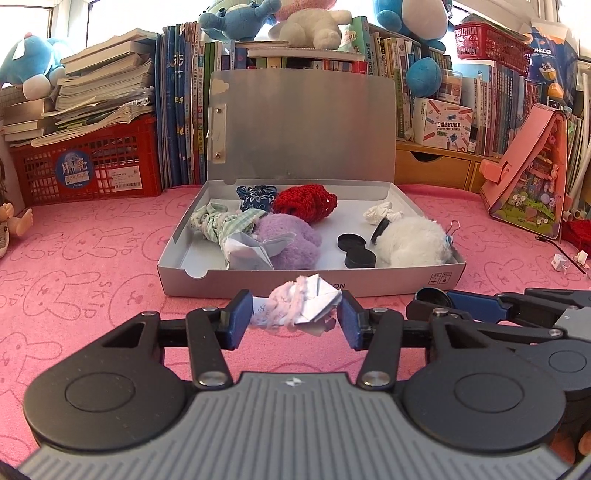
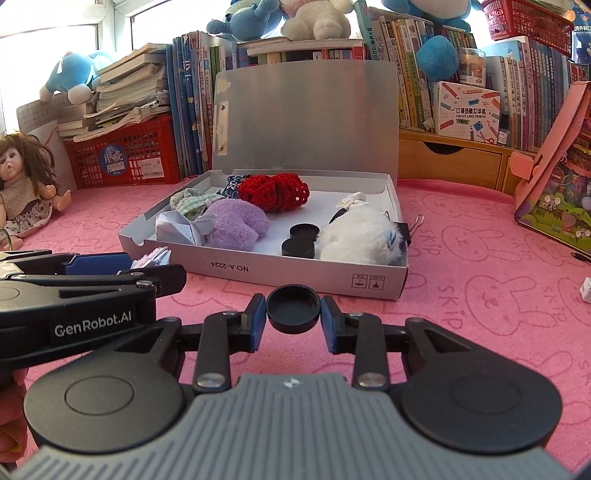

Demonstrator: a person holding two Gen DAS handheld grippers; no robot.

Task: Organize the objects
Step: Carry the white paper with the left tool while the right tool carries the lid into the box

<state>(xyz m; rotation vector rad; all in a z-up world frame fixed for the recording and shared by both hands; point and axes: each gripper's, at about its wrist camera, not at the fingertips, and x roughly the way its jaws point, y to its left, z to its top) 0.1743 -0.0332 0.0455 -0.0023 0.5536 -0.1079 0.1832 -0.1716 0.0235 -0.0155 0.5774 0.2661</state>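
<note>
One open grey box (image 2: 236, 264) sits on the pink worktop (image 2: 461, 314). Black round caps number three: two (image 2: 300, 242) lie in the box touching each other, and one (image 2: 293, 308) is between a gripper's pads. A fourth black disc (image 1: 380, 229) stands on edge in the box; whether it is a cap, I cannot tell. Folded paper pieces: two, one in the box (image 2: 177, 229) and one with pale yarn in the other gripper (image 1: 301, 304). Fluffy balls: two, purple (image 2: 236, 223) and white (image 2: 356, 236). Red crocheted items: one (image 2: 273, 192). Red crates: two, far left (image 2: 125, 155) and far right (image 2: 528, 20). Dolls: one (image 2: 26, 184), at the left.
</note>
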